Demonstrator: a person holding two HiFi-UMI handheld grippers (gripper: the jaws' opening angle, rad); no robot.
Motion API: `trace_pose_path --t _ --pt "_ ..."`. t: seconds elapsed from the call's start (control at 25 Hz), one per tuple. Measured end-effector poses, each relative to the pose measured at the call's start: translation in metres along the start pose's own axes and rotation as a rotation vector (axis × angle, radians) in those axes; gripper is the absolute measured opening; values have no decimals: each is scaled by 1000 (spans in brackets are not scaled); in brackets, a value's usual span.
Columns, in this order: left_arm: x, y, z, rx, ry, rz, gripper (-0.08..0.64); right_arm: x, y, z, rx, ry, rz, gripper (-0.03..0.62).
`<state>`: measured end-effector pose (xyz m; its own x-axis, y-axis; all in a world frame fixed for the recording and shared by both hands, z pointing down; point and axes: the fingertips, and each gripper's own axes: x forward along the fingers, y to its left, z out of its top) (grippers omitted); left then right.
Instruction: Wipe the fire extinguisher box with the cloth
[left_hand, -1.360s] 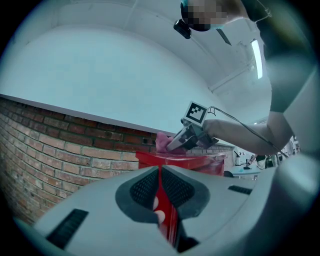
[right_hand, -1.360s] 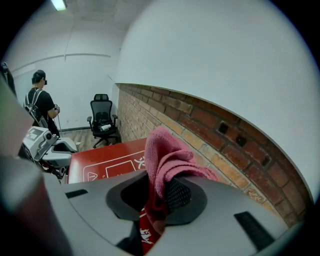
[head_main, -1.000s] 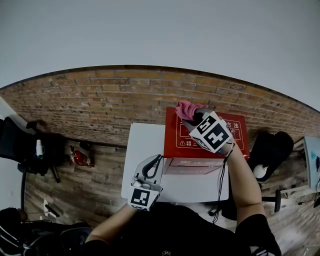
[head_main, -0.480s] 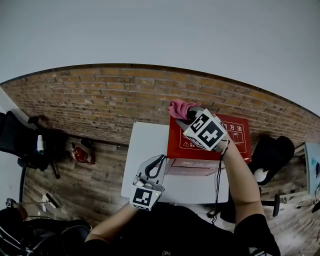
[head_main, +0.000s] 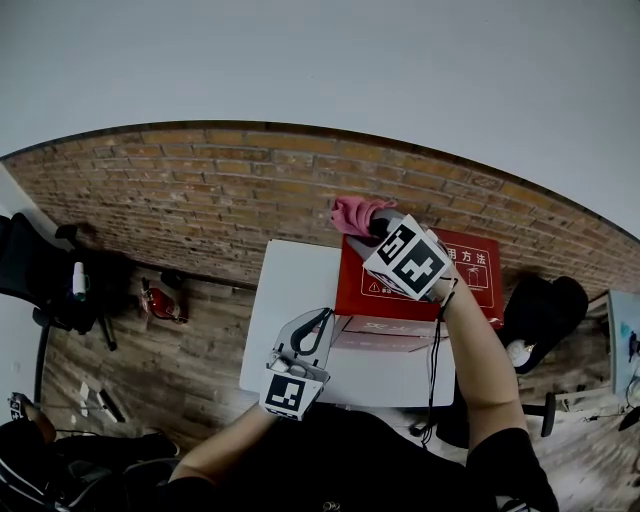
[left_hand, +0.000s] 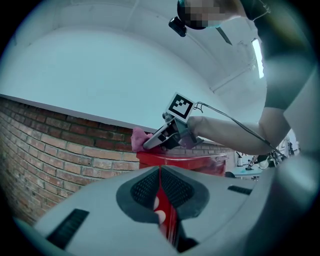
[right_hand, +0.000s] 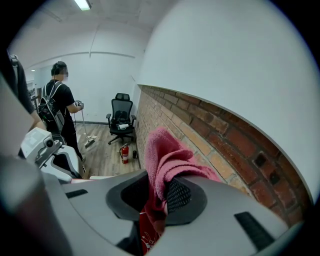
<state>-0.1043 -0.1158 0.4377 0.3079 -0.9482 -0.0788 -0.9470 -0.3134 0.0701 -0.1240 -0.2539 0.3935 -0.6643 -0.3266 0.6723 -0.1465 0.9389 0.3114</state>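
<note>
The red fire extinguisher box (head_main: 455, 285) lies on a white table (head_main: 290, 285) against the brick wall. My right gripper (head_main: 372, 226) is shut on a pink cloth (head_main: 354, 212) at the box's far left corner; the cloth bunches up out of the jaws (right_hand: 167, 160), with the box's red top (right_hand: 149, 235) just below. My left gripper (head_main: 318, 320) is shut beside the box's left front corner. Through the slit between its jaws only red shows (left_hand: 161, 200). From there the box (left_hand: 192, 161), the cloth (left_hand: 139, 139) and the right gripper (left_hand: 161, 140) appear ahead.
A brick wall (head_main: 200, 200) runs behind the table. On the wooden floor at the left stand a black chair (head_main: 40, 290) and a small red extinguisher (head_main: 160, 310). Another black chair (head_main: 545, 300) is on the right. A person (right_hand: 60, 105) stands further off in the room.
My right gripper has slid the cloth leftward along the box's far edge to its left corner. The left gripper has stayed in place.
</note>
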Motion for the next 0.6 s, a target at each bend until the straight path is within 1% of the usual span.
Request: trace_pose_path --t 0.24,0.6 --pt "-1 0 -1 -8 7 1 41 -6 19 -1 -24 -7 23 74" --pt "-1 -1 -2 -8 7 2 41 -18 46 -3 -32 5 58 74"
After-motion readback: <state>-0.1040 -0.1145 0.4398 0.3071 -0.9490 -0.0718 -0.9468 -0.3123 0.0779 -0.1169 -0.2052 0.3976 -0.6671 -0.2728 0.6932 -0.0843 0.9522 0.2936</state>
